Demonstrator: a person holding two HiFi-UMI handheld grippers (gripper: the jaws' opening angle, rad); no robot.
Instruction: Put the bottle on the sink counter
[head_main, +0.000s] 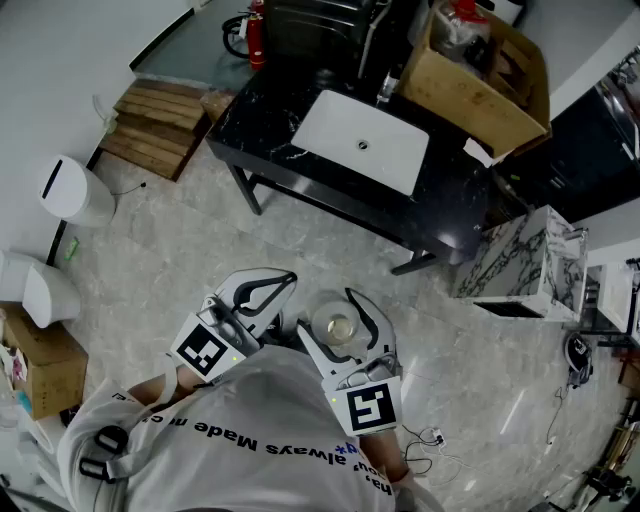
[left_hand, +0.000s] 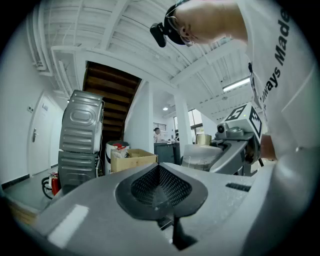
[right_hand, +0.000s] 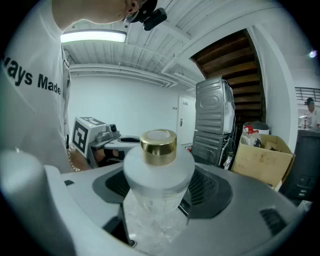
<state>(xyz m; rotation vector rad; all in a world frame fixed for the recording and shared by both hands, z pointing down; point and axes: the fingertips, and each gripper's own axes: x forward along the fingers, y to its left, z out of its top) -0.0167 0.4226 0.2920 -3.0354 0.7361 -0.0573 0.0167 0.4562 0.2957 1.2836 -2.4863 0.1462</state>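
A pale stone-tiled floor (head_main: 200, 230) fills most of the head view. Across its upper part stands the black marble sink counter (head_main: 265, 125), with a white basin (head_main: 335, 125) sunk into its middle. An open cardboard box (head_main: 470, 95) sits on the counter's right end, and a wooden pallet (head_main: 155, 125) lies on the floor off its left end. The person, in a white printed shirt (head_main: 230, 440), stands well back from the counter, with both grippers held out close in front of the chest.

The left gripper (head_main: 268, 288) has its jaws brought together. Its meshed pads (left_hand: 150, 185) meet in a narrow V with nothing between them.

The right gripper (head_main: 338, 308), just beside the left, points somewhat downward. Its jaws stand wide and are clamped on the bottle (head_main: 338, 328). In the right gripper view the bottle stands upright between the two dark pads, its clear faceted body low in the gap and its white shoulder rising above them. The bottle hangs over bare floor, well apart from the counter and touching nothing but the jaws.

A round gold cap (right_hand: 158, 146) tops the bottle.
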